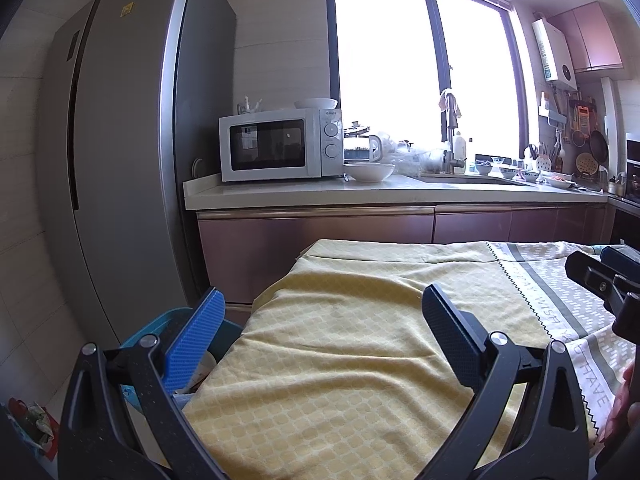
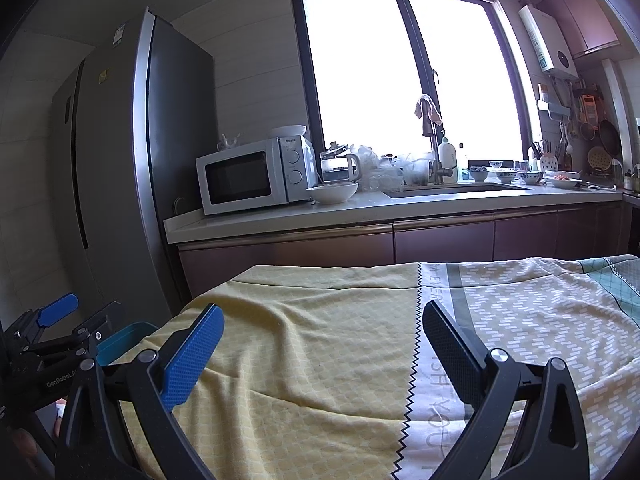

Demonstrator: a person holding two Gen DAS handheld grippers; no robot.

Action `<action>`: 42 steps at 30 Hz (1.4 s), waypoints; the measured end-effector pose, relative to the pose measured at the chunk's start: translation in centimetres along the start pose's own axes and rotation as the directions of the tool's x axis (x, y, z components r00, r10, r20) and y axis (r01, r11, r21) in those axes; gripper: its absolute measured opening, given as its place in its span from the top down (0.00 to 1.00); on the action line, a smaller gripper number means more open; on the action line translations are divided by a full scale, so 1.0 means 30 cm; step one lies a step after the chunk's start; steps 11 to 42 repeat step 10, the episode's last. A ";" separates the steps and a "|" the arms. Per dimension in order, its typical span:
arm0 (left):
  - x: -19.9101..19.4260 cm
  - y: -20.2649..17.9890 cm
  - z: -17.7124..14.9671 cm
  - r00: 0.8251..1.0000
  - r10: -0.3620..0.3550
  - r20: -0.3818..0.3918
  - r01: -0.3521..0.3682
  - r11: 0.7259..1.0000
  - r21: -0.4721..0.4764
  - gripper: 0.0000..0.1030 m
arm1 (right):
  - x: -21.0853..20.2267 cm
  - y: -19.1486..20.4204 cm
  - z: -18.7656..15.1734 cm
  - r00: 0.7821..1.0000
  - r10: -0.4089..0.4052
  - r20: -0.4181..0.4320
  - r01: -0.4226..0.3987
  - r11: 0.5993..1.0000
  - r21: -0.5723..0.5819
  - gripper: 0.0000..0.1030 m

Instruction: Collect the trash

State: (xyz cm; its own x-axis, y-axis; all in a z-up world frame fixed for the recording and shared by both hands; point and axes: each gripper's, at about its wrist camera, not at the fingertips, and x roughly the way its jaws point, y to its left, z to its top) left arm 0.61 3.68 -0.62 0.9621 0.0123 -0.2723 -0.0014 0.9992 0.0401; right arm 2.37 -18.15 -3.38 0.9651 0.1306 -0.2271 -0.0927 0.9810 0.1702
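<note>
My left gripper (image 1: 323, 296) is open with nothing between its fingers, held over the left end of a table under a yellow and grey patterned cloth (image 1: 340, 360). Below its blue finger, a teal bin (image 1: 160, 322) stands on the floor against the table's left side, with some pale scraps (image 1: 198, 378) showing inside. My right gripper (image 2: 324, 312) is also open and empty, over the middle of the cloth (image 2: 320, 360). In the right wrist view the left gripper (image 2: 84, 316) and the bin (image 2: 120, 340) sit at the far left. No loose trash shows on the cloth.
A tall grey fridge (image 1: 120, 140) stands left of the bin. Behind the table runs a counter (image 1: 360, 196) with a microwave (image 1: 280, 144), a white bowl (image 1: 369, 171) and a sink. Red and green wrappers (image 1: 34, 422) lie on the floor at lower left. A hand (image 1: 622, 404) shows at the right edge.
</note>
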 end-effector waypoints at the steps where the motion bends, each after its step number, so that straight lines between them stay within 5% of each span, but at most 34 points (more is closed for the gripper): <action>1: 0.004 -0.002 0.000 1.000 -0.003 -0.005 0.003 1.000 0.000 0.06 | 0.003 -0.004 0.001 1.000 -0.001 -0.001 0.001 1.000 0.002 0.07; 7: 0.087 -0.026 0.006 0.994 -0.061 -0.091 0.061 0.998 -0.004 0.06 | 0.011 -0.057 0.001 0.999 -0.034 -0.019 0.034 0.999 0.013 0.07; 10: 0.182 -0.047 0.010 0.978 -0.114 -0.178 0.112 0.994 -0.018 0.06 | 0.028 -0.107 0.006 0.997 -0.064 -0.051 0.065 0.998 0.017 0.06; 42: 0.182 -0.047 0.010 0.978 -0.114 -0.178 0.112 0.994 -0.018 0.06 | 0.028 -0.107 0.006 0.997 -0.064 -0.051 0.065 0.998 0.017 0.06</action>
